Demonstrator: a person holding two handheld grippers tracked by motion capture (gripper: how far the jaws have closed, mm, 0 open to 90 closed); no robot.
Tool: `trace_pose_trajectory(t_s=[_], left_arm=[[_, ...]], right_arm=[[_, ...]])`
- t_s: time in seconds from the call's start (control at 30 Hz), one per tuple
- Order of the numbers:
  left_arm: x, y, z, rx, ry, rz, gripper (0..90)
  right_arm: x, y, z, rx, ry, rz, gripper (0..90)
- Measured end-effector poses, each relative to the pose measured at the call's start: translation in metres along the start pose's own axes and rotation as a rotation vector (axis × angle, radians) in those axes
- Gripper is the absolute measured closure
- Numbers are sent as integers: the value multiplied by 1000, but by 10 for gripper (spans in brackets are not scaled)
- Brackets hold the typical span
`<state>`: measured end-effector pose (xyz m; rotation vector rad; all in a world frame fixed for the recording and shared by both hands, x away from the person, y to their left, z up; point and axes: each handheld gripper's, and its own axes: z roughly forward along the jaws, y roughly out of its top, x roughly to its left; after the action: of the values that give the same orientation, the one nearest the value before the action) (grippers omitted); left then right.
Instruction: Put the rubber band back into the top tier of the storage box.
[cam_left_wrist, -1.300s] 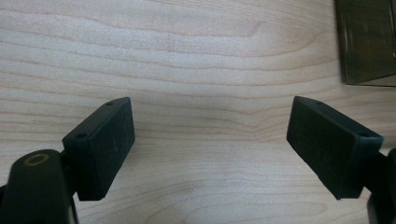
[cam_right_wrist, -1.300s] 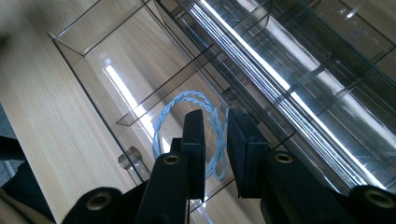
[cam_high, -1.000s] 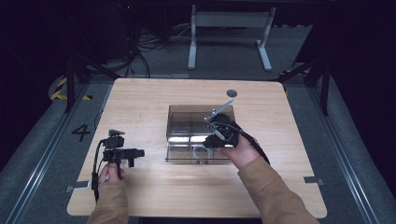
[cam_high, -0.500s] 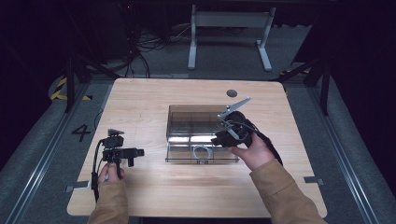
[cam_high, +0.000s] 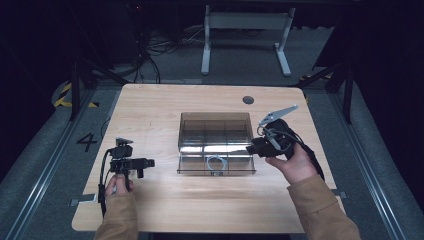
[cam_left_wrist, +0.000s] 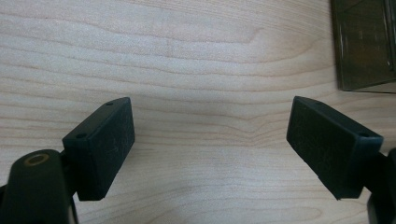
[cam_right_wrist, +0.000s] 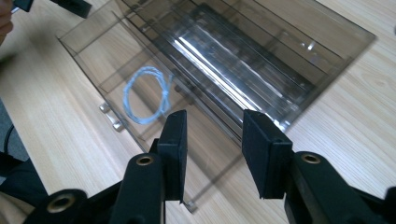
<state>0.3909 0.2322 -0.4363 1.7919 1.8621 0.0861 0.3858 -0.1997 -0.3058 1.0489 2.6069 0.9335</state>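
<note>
Where wooden table (cam_high: 165, 115) meets dark floor, number 4 (cam_high: 86, 142) marked; smoky plastic box (cam_high: 215, 131) mid-table; left gripper (cam_high: 145, 163) jaws spread, right gripper (cam_high: 251, 149) jaws parted, both empty.

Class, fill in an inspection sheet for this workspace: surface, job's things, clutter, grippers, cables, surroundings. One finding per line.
Surface: wooden table, bare wood at the left.
Job's things: smoky clear compartment box mid-table; a pale blue string loop lies in a near compartment.
Clutter: nothing seen.
Grippers: left gripper jaws wide apart over bare wood; right gripper jaws apart at the box's edge, gripping nothing.
Cables: one trails from each gripper; a tangle on the floor beyond the table.
Surroundings: dark floor, white frame legs.
</note>
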Motion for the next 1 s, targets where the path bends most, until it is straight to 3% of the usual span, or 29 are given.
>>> trace_pose_trajectory(t_s=[0.6, 1.0], left_arm=[[0, 0, 1, 3, -3, 2, 161], [-2, 0, 2, 7, -9, -2, 161]], right_arm=[[-46, -46, -21, -11, -104, 100, 548], [-74, -78, -13, -57, -130, 117, 529]])
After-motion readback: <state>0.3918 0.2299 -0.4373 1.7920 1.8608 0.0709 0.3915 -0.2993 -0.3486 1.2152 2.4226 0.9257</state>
